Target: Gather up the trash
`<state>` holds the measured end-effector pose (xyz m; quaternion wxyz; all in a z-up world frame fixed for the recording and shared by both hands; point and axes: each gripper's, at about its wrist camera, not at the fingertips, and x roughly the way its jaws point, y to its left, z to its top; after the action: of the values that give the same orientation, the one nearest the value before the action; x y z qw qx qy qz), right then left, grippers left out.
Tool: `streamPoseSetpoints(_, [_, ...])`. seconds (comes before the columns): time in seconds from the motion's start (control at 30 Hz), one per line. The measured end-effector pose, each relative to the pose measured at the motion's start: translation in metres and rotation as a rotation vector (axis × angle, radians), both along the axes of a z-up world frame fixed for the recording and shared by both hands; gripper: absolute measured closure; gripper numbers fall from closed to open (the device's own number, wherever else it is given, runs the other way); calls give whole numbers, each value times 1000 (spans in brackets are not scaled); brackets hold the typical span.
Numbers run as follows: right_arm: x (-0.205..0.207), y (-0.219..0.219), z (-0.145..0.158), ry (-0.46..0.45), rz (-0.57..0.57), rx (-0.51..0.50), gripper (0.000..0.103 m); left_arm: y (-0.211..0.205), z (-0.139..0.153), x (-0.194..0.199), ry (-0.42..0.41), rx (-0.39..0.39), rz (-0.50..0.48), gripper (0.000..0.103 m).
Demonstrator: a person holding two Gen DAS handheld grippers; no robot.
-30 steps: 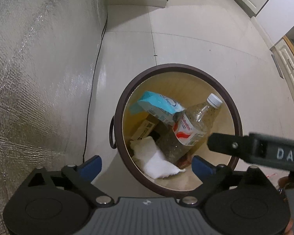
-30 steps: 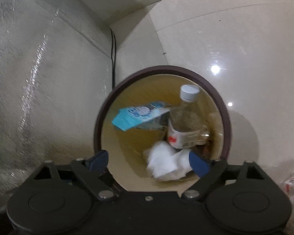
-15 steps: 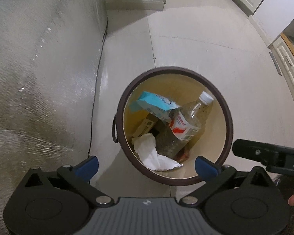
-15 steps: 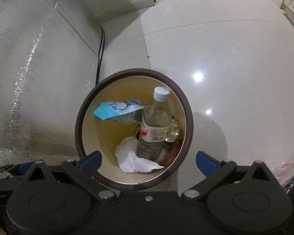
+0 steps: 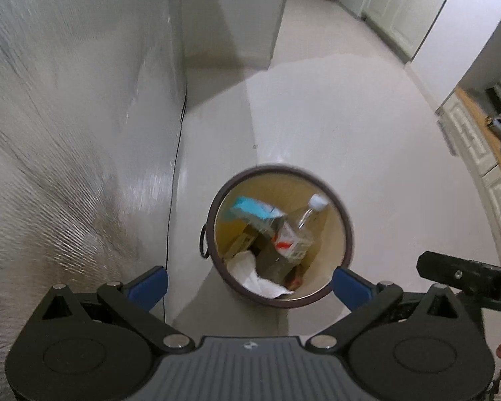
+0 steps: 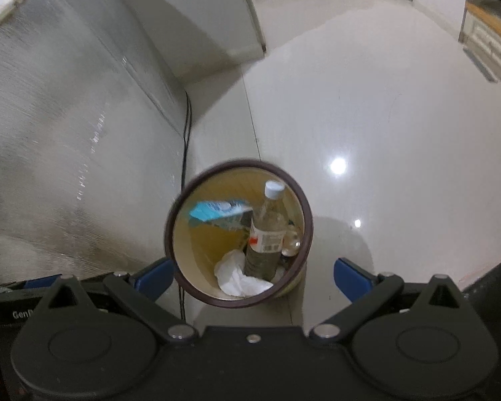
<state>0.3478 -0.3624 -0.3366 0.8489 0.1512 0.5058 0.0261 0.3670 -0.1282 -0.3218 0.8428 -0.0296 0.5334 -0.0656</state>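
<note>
Both the left gripper [image 5: 250, 282] and the right gripper [image 6: 252, 277] hover spread and empty, pointing down over the round waste bin [image 5: 349, 234], which holds a plastic bottle [image 6: 267, 230], blue carton [image 5: 255, 212] and crumpled tissue [image 6: 240, 279].

Glossy pale floor [image 6: 367, 107], foil-clad wall [image 5: 60, 127], white cabinets [image 5: 404, 10]

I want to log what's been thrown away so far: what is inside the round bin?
Inside the bin: a clear plastic bottle with a white cap, a light-blue carton and crumpled white tissue. Smaller items lie beneath them, too covered to identify.
</note>
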Motion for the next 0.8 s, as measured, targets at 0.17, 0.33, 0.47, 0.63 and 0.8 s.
streamPoseSetpoints(0.17, [-26, -2, 49, -96, -5, -11, 0, 1, 56, -24, -97, -32, -5, 0])
streamPoseSetpoints(0.33, [-55, -2, 105, -201, -9, -15, 0, 1, 111, -52, -191, -54, -11, 0])
streamPoseSetpoints(0.47, [-79, -3, 147, -286, -18, -3, 0, -2, 149, -75, -264, -67, -26, 0])
streamPoseSetpoints(0.63, [-108, -6, 195, -382, -30, 1, 0, 1, 193, -105, -335, -87, -32, 0])
streamPoseSetpoints(0.8, [-133, -3, 233, -447, -30, -16, 0, 3, 226, -134, -389, -74, -45, 0])
